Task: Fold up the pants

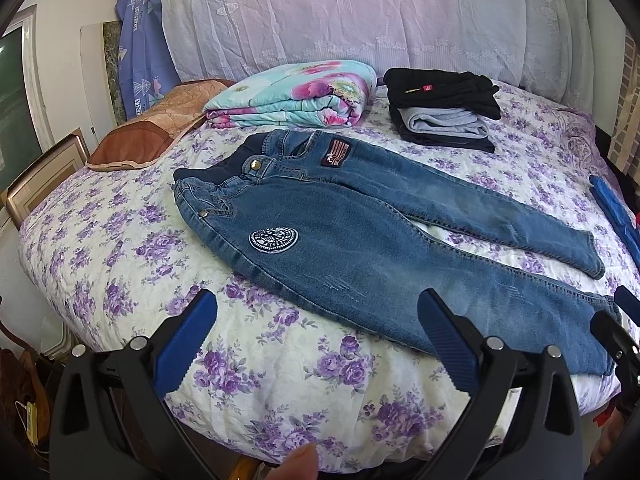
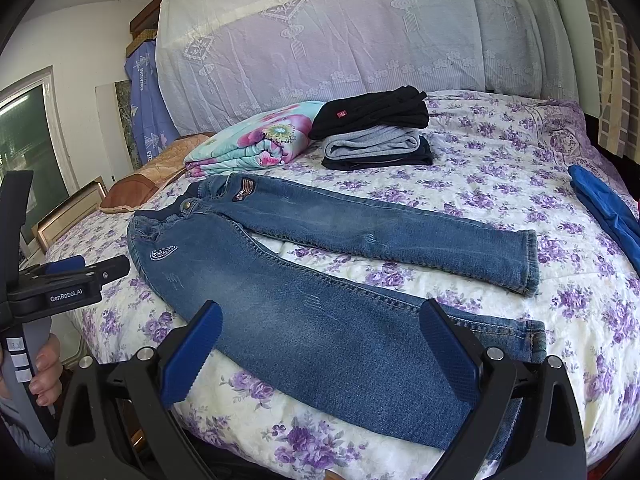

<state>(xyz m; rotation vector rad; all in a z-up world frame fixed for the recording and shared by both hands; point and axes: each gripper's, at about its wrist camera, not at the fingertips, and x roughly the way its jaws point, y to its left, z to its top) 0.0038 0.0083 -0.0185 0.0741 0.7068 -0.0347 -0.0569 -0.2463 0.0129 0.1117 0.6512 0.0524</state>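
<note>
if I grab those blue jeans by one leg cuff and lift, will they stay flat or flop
The jeans will probably flop: they lie limp and flat on the bedspread. The denim looks thick, so likely heavyish, sagging from the grip. The waistband end would likely drag behind.

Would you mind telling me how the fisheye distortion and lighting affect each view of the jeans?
Left wrist view: the bed bulges into a dome, corners vignetted black; the jeans stay sharp in soft, even daylight. Right wrist view: the same barrel bend, no glare on the denim, the headboard cover slightly washed out.
</note>
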